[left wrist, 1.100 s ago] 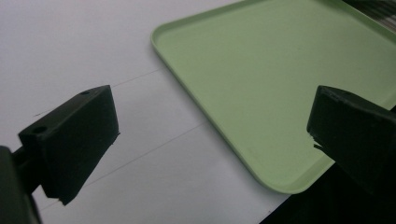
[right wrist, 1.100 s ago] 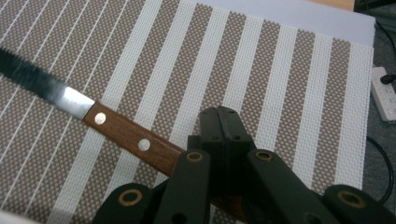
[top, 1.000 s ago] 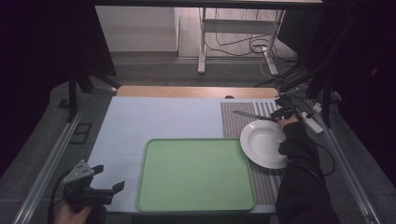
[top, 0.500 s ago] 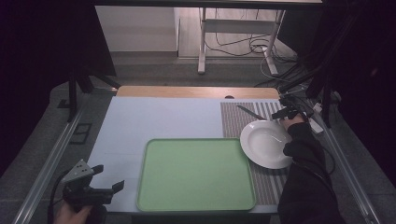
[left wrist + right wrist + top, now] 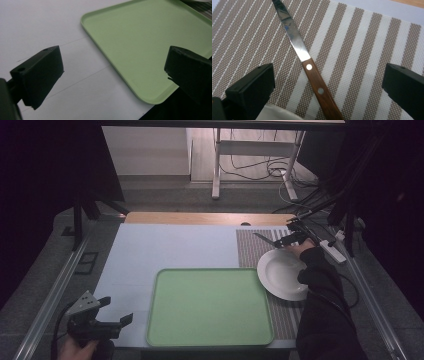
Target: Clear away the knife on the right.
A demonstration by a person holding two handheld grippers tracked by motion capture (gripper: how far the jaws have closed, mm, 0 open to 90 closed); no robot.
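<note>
The knife [image 5: 304, 57] is laid flat on the striped woven placemat [image 5: 362, 50] at the far right of the bench [image 5: 175, 245], just beyond the white plate [image 5: 282, 275]. Its long axis is seen running away between the widely spread jaws of the right gripper [image 5: 328, 82], which have just been opening, wooden riveted handle nearest, steel blade beyond. The left gripper [image 5: 112, 82], also spread and empty, is held well apart, by the smooth green tray [image 5: 150, 37].

No legible text, label, brand, number or sign anywhere: none on the green tray [image 5: 210, 307], white plate [image 5: 280, 272], knife [image 5: 312, 72] or striped placemat [image 5: 362, 50].
</note>
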